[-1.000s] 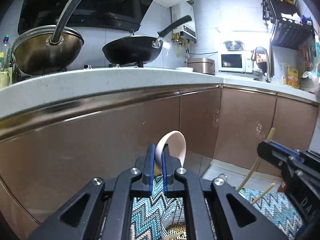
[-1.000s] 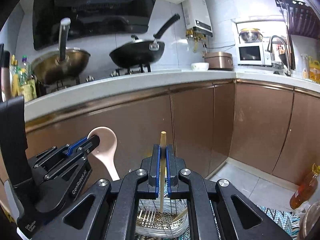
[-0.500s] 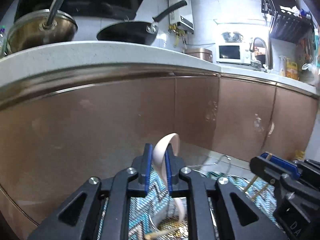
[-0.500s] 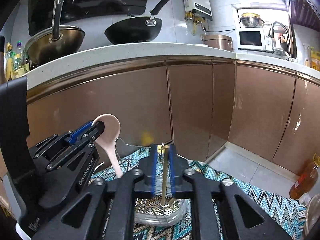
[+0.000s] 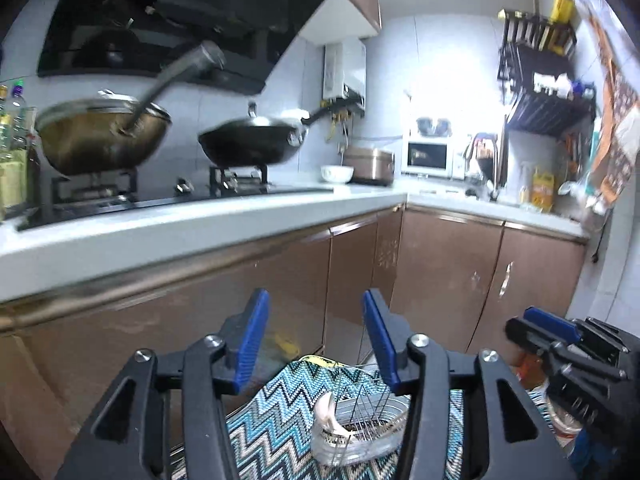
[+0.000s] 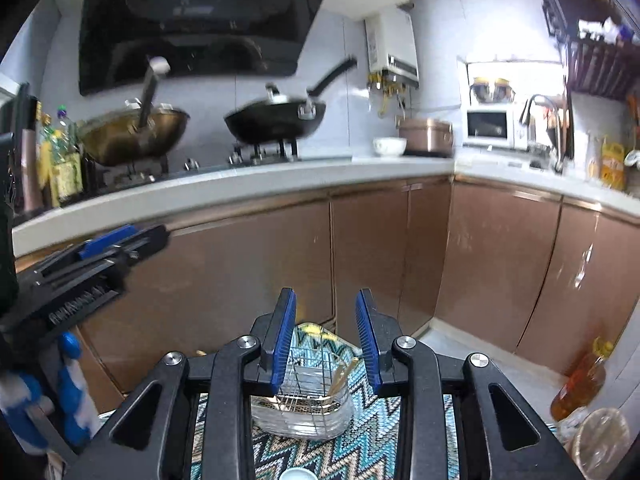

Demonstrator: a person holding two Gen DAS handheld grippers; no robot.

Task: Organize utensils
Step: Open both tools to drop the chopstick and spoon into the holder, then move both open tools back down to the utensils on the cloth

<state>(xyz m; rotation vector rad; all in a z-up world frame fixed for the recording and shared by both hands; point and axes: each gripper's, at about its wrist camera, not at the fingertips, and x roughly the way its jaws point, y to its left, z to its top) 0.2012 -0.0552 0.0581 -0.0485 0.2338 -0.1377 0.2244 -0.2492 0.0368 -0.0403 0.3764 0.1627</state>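
Observation:
A wire utensil basket (image 5: 360, 420) stands on a zigzag cloth (image 5: 276, 408) below both grippers. A pale pink spoon (image 5: 326, 414) lies inside it, and a wooden chopstick (image 6: 340, 376) leans in it in the right wrist view. My left gripper (image 5: 316, 340) hovers above the basket (image 6: 308, 400), jaws opening, nothing between its blue pads. My right gripper (image 6: 326, 340) hangs over the same basket, jaws also opening and empty. Each gripper shows in the other's view: the right gripper (image 5: 560, 344) at the right edge, the left gripper (image 6: 100, 256) at the left.
Brown cabinet doors (image 6: 372, 256) under a white counter (image 6: 240, 192) face me, with a brass wok (image 6: 136, 132) and a black wok (image 6: 276, 120) on the stove. An oil bottle (image 6: 580, 380) stands on the floor at right. A blue and white object (image 6: 68, 396) is at lower left.
Both grippers opened and let go: the spoon and the chopstick dropped into the basket. Both grippers then rose and drew back from it.

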